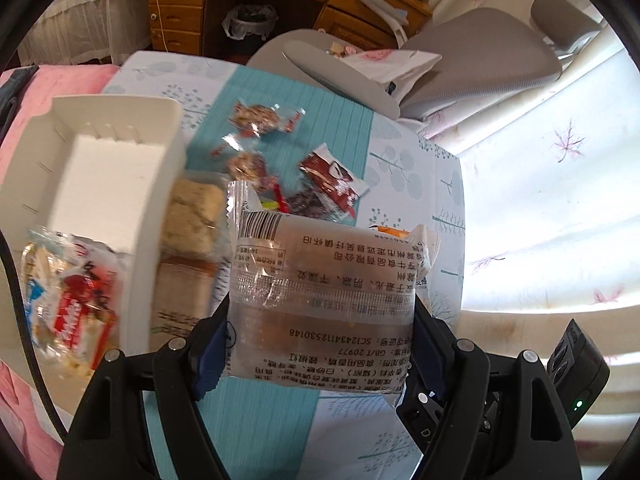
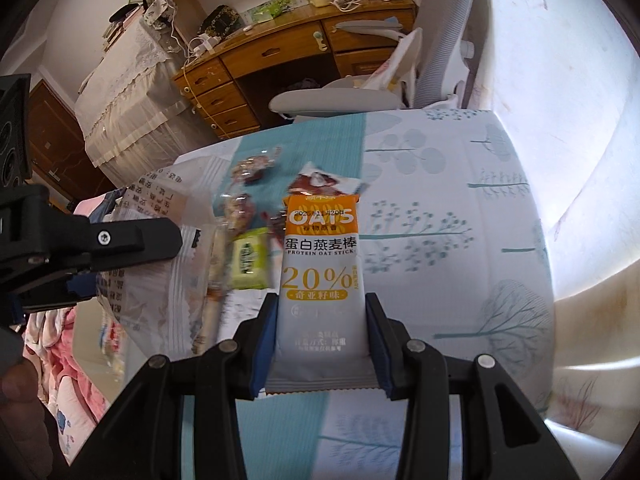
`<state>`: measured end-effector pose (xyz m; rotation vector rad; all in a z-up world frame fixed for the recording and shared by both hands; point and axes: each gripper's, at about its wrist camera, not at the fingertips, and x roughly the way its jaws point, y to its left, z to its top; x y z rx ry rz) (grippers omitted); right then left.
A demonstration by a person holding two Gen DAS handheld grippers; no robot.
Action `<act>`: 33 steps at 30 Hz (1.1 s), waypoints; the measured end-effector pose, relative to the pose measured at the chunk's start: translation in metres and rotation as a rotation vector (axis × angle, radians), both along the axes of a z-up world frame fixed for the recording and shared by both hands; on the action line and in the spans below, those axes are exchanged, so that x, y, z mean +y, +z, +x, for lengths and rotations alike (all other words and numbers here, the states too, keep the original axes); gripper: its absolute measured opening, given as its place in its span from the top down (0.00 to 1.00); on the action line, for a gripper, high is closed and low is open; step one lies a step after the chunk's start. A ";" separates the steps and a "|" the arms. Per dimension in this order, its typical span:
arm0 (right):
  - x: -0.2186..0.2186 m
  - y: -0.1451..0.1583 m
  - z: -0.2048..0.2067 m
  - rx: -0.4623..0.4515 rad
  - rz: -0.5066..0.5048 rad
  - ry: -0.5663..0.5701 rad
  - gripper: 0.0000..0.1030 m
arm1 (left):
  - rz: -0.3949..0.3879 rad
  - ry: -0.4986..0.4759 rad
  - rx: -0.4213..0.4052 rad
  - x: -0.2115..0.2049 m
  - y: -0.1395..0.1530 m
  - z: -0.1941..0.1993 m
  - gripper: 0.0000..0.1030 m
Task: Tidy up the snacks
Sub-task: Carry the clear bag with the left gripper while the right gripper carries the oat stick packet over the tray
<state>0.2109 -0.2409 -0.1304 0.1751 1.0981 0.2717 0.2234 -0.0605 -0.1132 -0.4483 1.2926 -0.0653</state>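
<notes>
My left gripper [image 1: 320,344] is shut on a clear snack packet [image 1: 320,280] with printed text and a barcode, held above the table. It also shows in the right wrist view [image 2: 160,240], with the left gripper [image 2: 120,248] at the left. My right gripper [image 2: 322,340] is shut on an orange and white oat bar [image 2: 322,264], held upright above the table. A white box [image 1: 100,168] stands at the left with red and white snack packets [image 1: 72,304] in its near end. Loose snacks lie on the tablecloth: nut bars [image 1: 260,120], a brown packet [image 1: 332,180], pale pastry packets [image 1: 192,216], a green packet [image 2: 250,258].
The table has a teal and white tree-print cloth [image 2: 460,240]. A grey chair [image 1: 460,60] stands behind it with a white bag on the seat. A wooden desk with drawers [image 2: 256,68] is farther back. Pink bedding [image 1: 24,120] lies at the left. A bright curtain [image 1: 560,200] hangs at the right.
</notes>
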 end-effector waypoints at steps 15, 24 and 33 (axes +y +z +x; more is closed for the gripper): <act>0.118 0.035 -0.018 -0.043 0.054 0.018 0.59 | 0.026 -0.024 -0.057 0.114 0.017 -0.014 0.25; 0.183 0.031 -0.019 -0.043 0.081 0.036 0.59 | 0.044 -0.017 -0.040 0.178 0.002 -0.009 0.25; 0.229 0.023 -0.018 -0.016 0.072 0.065 0.59 | 0.050 0.019 -0.011 0.232 -0.017 -0.012 0.24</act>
